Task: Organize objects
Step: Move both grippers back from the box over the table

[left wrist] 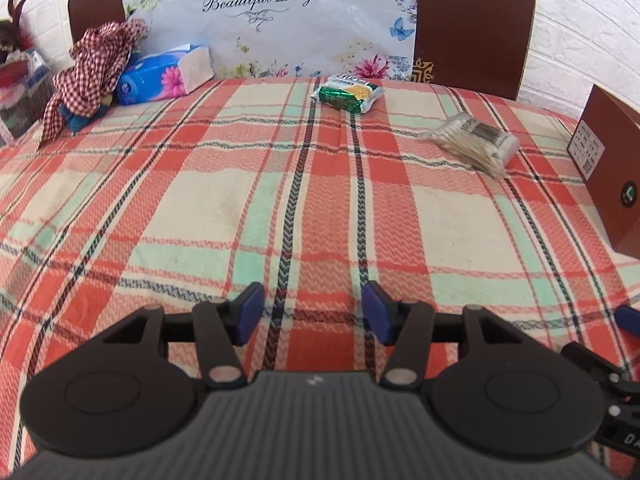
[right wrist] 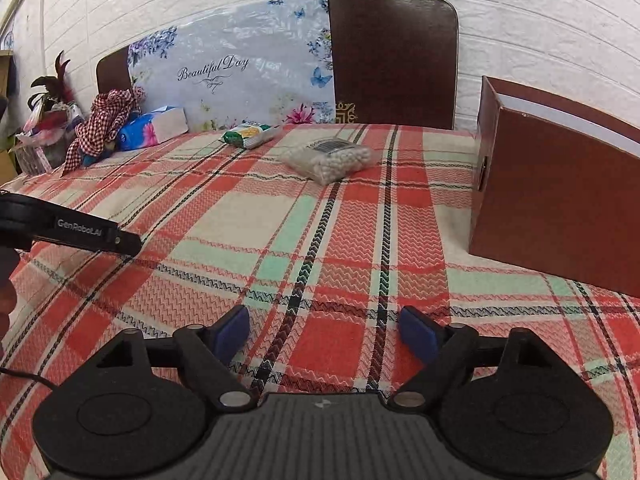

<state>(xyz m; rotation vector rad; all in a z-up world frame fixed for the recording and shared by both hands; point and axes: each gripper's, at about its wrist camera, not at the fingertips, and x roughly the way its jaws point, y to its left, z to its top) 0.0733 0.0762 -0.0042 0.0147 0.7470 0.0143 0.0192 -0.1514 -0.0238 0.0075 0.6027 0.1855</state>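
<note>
I am holding my left gripper [left wrist: 312, 312] and right gripper [right wrist: 324, 334] apart and empty over the cloth [left wrist: 224, 200], the swabs [right wrist: 330, 157] lying beside the box [right wrist: 560, 216].

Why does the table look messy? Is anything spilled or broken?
Nothing looks spilled or broken. The cotton swab bag and biscuit packet just lie loose and crooked on the tablecloth, outside the brown box.
</note>
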